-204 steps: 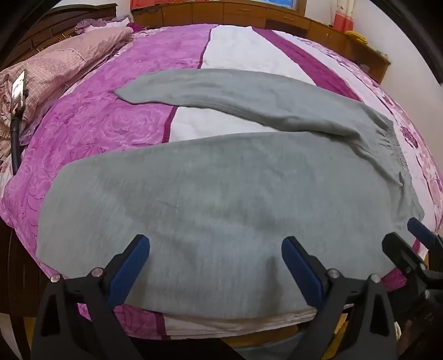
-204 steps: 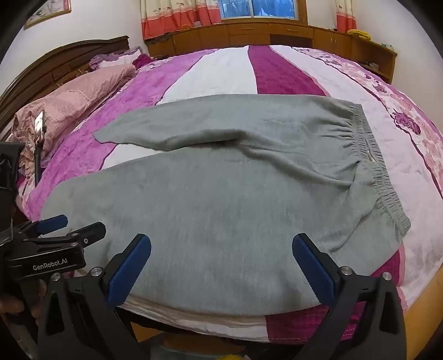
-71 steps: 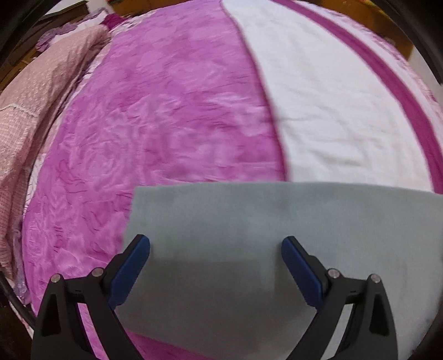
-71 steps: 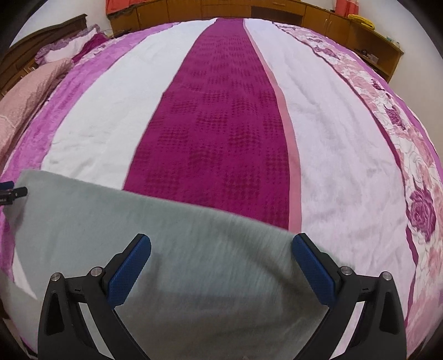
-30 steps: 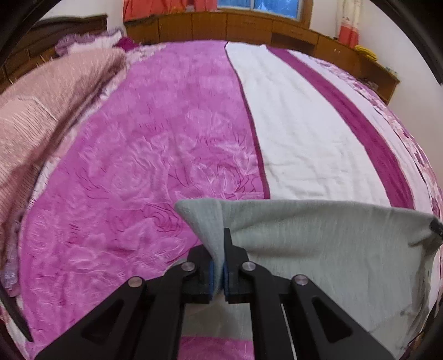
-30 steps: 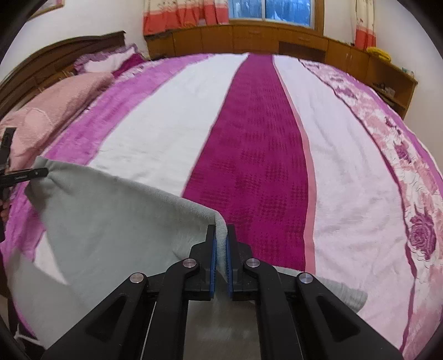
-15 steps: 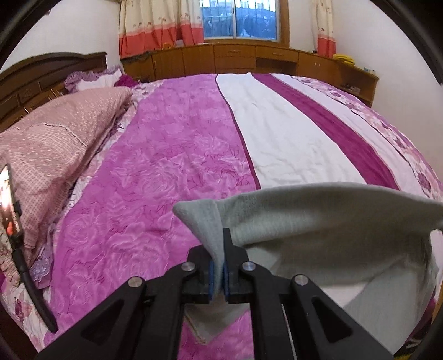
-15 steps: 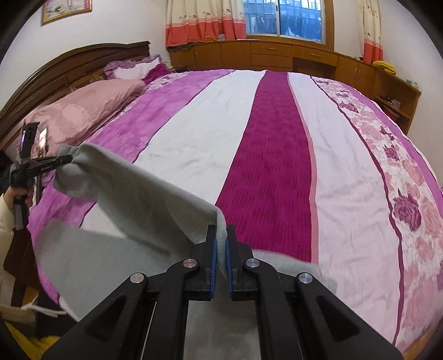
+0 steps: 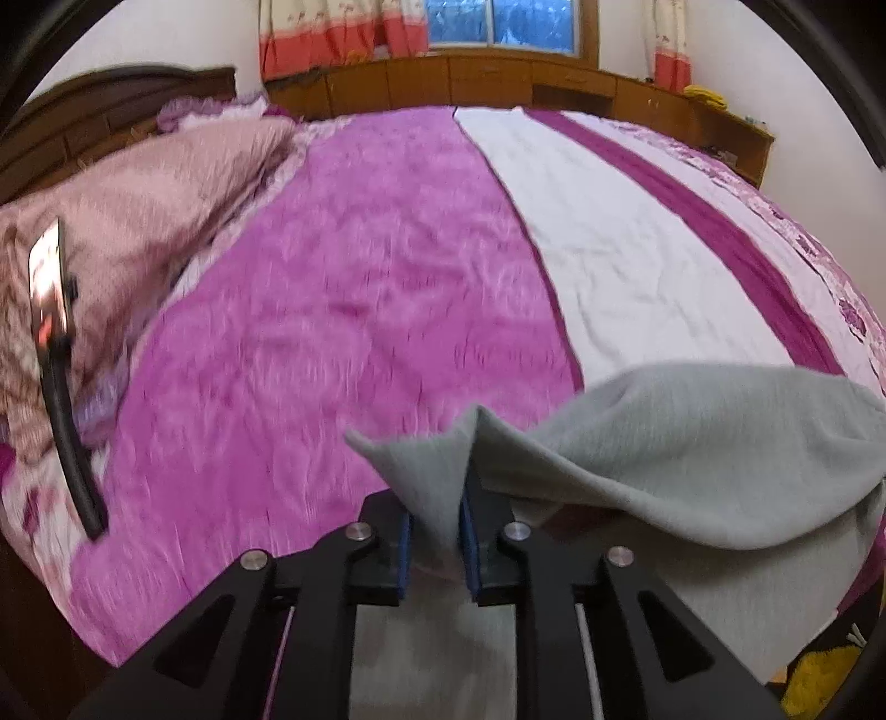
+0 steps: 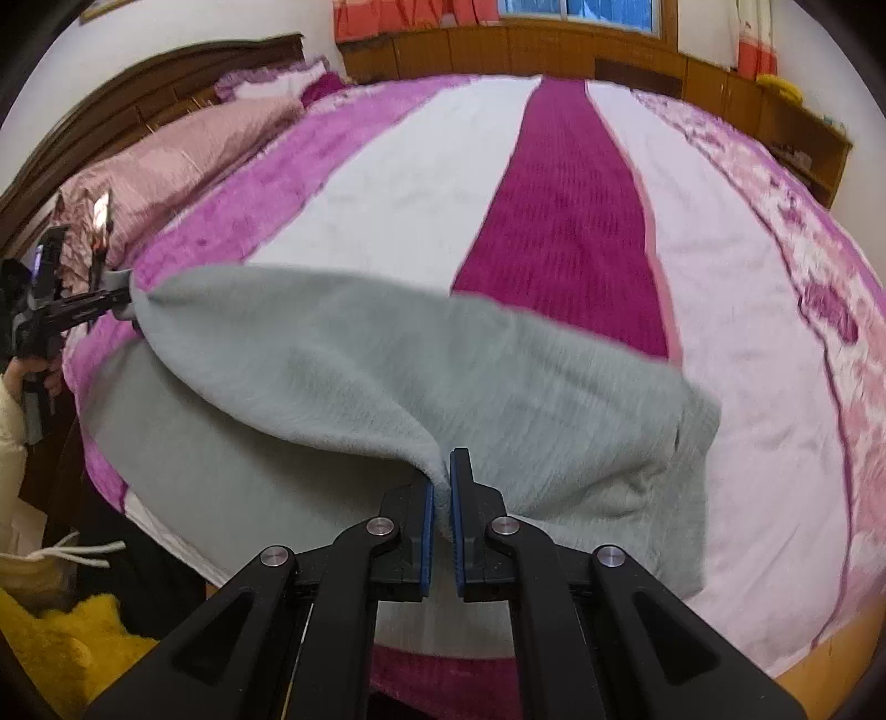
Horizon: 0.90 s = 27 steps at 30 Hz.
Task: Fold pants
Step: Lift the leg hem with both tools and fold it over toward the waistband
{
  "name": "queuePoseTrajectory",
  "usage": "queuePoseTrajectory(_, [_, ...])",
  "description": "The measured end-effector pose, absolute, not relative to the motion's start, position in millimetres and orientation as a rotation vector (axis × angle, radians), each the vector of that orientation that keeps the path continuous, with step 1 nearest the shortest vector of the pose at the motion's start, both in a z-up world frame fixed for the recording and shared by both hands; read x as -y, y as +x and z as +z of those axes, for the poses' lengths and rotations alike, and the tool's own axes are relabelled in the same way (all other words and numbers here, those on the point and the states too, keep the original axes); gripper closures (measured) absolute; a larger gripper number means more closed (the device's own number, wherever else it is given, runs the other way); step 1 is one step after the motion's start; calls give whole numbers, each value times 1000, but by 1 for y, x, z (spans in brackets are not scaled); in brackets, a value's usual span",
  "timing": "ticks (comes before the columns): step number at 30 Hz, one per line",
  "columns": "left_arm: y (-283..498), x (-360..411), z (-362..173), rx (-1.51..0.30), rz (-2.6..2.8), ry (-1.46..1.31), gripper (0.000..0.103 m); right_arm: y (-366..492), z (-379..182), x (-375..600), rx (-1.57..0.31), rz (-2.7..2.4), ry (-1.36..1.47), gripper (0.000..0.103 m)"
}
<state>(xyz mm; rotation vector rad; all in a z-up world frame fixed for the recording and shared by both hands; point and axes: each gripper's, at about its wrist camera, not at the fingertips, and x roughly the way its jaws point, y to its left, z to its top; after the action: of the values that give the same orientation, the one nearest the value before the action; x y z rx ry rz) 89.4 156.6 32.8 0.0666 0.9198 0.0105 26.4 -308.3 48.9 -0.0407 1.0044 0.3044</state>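
Bed: a wide bed under a striped magenta, white and pink floral blanket (image 10: 581, 232) fills the room, with a dark wooden headboard (image 10: 183, 77) at the far left.

Pants: the soft grey fleece pants (image 10: 354, 360) lie along the near edge of the bed; one leg is flat on the blanket and the other hangs above it in a sagging span between the two tools.

What changed: seconds ago both legs lay spread apart and flat and the tools stood wide open. Now the far leg is pinched at two places and is being drawn over the near one. I judge this the first, lengthwise fold, roughly half carried across.

Left gripper (image 9: 434, 526): its blue-padded fingers (image 9: 400, 548) are clenched on a peaked tuck of grey cloth near the cuff end.

Right gripper (image 10: 441, 512): fingers clamped on a fold nearer the waist, which bunches at the right.

Around: a pink quilted pillow (image 9: 138, 188) at the head of the bed, a phone on a black flexible stand (image 9: 52, 310) beside it, and a low wooden cabinet (image 9: 498, 77) under red-and-cream curtains (image 9: 343, 33) and the window.

In the way: nothing lies on the near leg; the sag in the lifted leg may crease as it lands.
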Motion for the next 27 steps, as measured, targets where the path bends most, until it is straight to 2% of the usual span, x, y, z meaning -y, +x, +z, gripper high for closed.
queuePoseTrajectory(4, [72,-163,18,-958,46,43,80,24,27,312,-1048,293,-14,103])
queuePoseTrajectory(9, [54,-168,13,-971,94,27,68,23,8,313,-1081,276,8,103])
queuePoseTrajectory(23, [38,-193,38,-942,287,62,63,28,-12,313,-1129,238,43,103])
queuePoseTrajectory(27, [22,-194,49,-928,275,-21,63,24,-5,315,-1135,226,70,98])
